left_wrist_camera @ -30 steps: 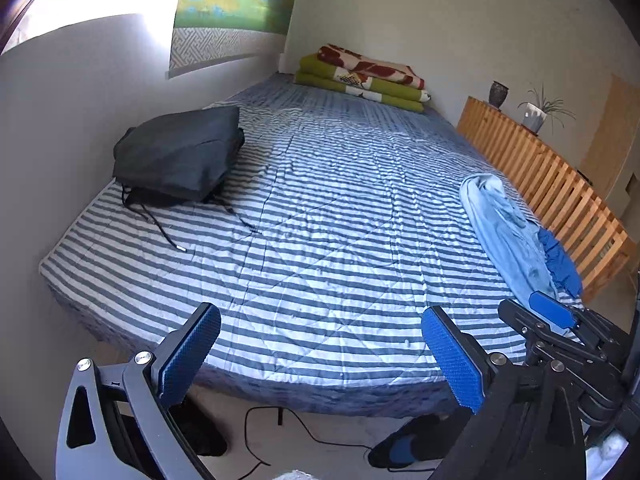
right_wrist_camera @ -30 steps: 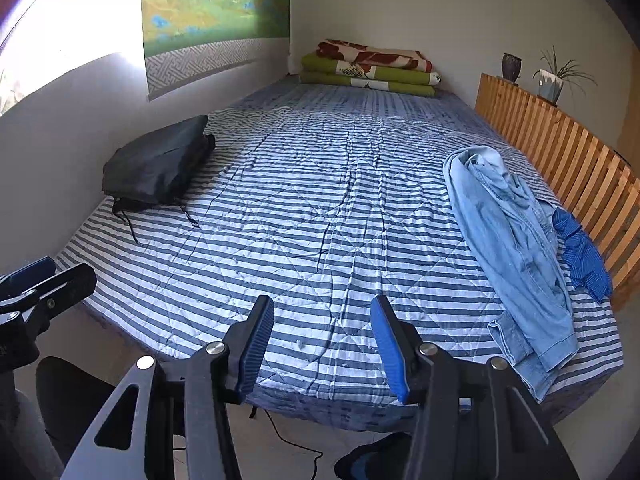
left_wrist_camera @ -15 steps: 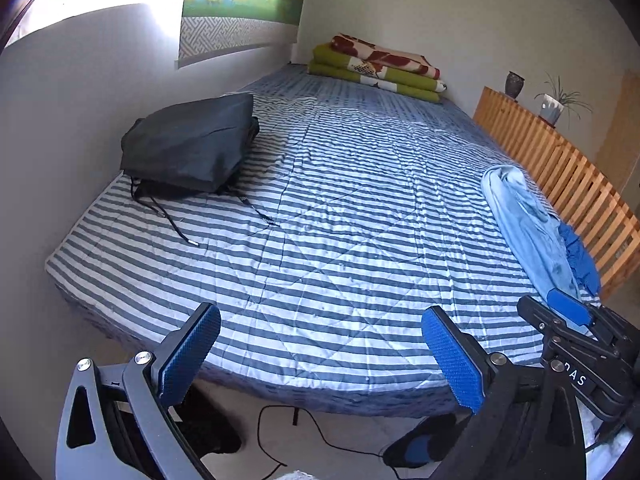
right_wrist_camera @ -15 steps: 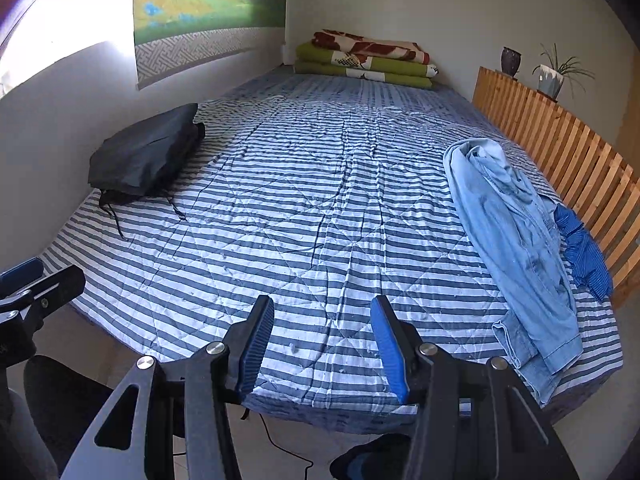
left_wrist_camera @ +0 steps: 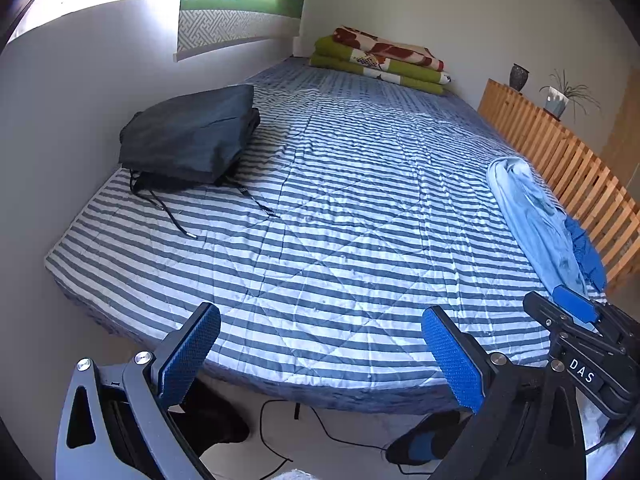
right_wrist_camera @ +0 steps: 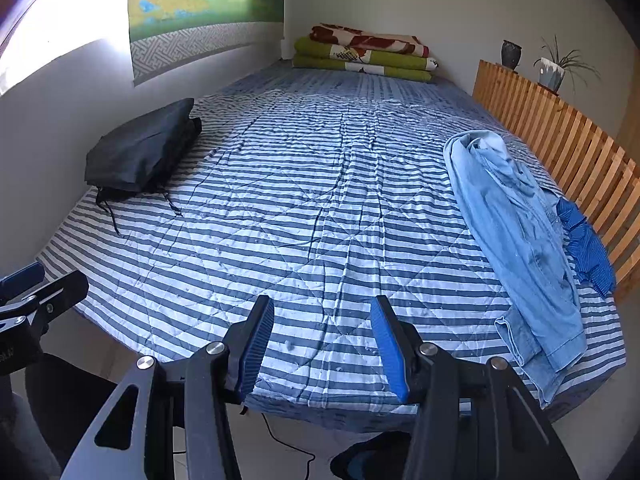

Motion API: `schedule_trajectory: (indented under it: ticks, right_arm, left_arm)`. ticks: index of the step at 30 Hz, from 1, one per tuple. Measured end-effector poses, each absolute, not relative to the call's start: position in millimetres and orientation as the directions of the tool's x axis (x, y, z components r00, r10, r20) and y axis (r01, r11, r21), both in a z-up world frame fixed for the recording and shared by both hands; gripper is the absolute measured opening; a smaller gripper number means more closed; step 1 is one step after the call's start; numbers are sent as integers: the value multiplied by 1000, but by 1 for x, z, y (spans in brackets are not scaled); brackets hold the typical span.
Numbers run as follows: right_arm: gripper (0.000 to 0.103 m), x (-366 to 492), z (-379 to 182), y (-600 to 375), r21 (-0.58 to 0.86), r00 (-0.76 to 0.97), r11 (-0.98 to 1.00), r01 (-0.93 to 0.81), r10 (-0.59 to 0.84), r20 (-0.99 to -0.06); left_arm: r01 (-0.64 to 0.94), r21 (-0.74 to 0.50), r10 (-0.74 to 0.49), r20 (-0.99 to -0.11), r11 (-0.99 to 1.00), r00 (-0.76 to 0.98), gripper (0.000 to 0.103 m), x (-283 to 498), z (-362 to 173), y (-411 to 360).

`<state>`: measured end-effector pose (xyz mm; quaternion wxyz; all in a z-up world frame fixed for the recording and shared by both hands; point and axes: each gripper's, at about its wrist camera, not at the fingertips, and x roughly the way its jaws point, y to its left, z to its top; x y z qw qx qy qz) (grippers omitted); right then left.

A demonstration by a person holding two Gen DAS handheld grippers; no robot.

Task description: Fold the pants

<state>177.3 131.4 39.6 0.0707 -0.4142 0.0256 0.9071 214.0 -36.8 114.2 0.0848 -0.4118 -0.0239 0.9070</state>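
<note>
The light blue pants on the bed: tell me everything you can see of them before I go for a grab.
The light blue pants look like soft denim, unfolded and rumpled in a long strip along the right side of the striped bed cover, near the wooden slat rail. The far end is bunched up; the near end, with stitched hems, reaches the foot edge. A dark blue garment lies against their right side. Neither gripper touches them.

- wide bed under a blue-and-white striped quilted cover [right_wrist_camera: 320, 216] fills mid-frame;
- folded black drawstring garment [right_wrist_camera: 140, 152] at left;
- crumpled light-blue denim pants [right_wrist_camera: 516, 232] at right, a bright blue striped cloth [right_wrist_camera: 588, 248] just beside;
- stacked green and red-patterned blankets [right_wrist_camera: 364, 54] at top centre
</note>
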Motion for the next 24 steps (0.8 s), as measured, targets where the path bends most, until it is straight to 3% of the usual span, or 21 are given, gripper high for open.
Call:
schedule_trajectory:
  ticks: [24]
  right_arm:
    - [46,177,32,130,1,-628,-990,-142,90,-773]
  left_arm:
    - [-133,-114,174,-749,-984,-639,102,211,109,-38]
